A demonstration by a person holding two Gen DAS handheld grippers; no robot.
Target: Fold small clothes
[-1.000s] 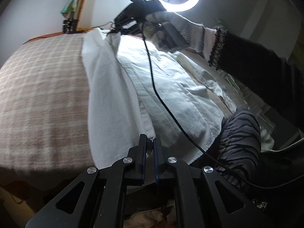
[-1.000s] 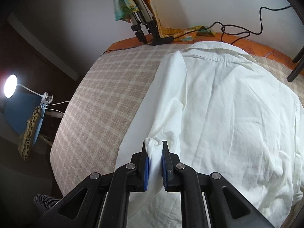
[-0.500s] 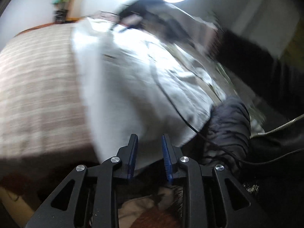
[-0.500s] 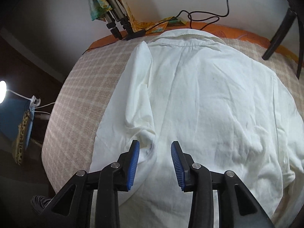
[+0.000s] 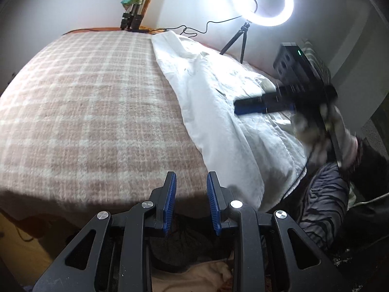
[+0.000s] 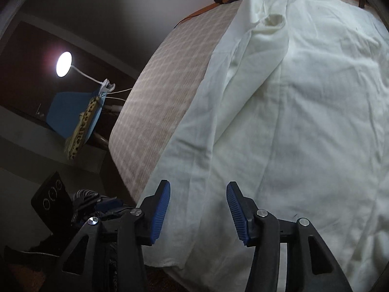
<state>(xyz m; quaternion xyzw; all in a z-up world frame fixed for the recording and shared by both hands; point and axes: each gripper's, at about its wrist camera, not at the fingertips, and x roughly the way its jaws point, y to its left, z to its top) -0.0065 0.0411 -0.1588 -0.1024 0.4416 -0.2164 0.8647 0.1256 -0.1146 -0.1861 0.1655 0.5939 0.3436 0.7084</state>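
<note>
White shirt (image 6: 304,121) spread on the plaid bed (image 5: 85,109), one sleeve folded in along the side nearest the bed's bare half. Early stage by the look: other side and lengthwise folds left. Left claw (image 5: 190,204) and right claw (image 6: 198,215) both parted, holding nothing.

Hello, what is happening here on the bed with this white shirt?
A person with a two-finger gripper in each hand is folding a white shirt on a checked blanket. One sleeve lies folded over the shirt's body. Both the left gripper and the right gripper are open and hold nothing; the right one hovers over the shirt's lower edge.
</note>
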